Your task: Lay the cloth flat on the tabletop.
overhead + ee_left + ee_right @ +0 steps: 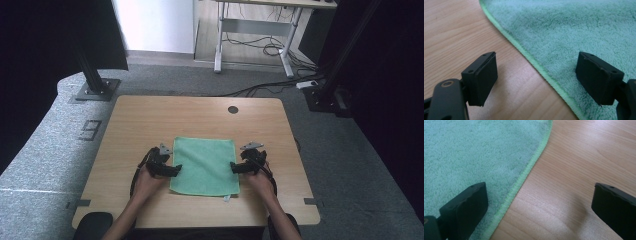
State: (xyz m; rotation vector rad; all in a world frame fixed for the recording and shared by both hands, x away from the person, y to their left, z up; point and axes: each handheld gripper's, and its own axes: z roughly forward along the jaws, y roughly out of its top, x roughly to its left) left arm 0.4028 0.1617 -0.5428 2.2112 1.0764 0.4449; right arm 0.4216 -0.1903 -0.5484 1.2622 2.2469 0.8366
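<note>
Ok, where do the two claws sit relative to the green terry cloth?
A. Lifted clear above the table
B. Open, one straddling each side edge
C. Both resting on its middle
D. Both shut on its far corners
B: the left claw and right claw each stand open with the green terry cloth hem between their jaws.

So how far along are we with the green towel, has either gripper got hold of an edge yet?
Not yet. Done: the green towel lies spread flat on the table. In hand: the left gripper and right gripper are both open, each straddling a side hem, one jaw over cloth and one over wood. Left: closing on the edges and whatever fold or lift follows.
</note>
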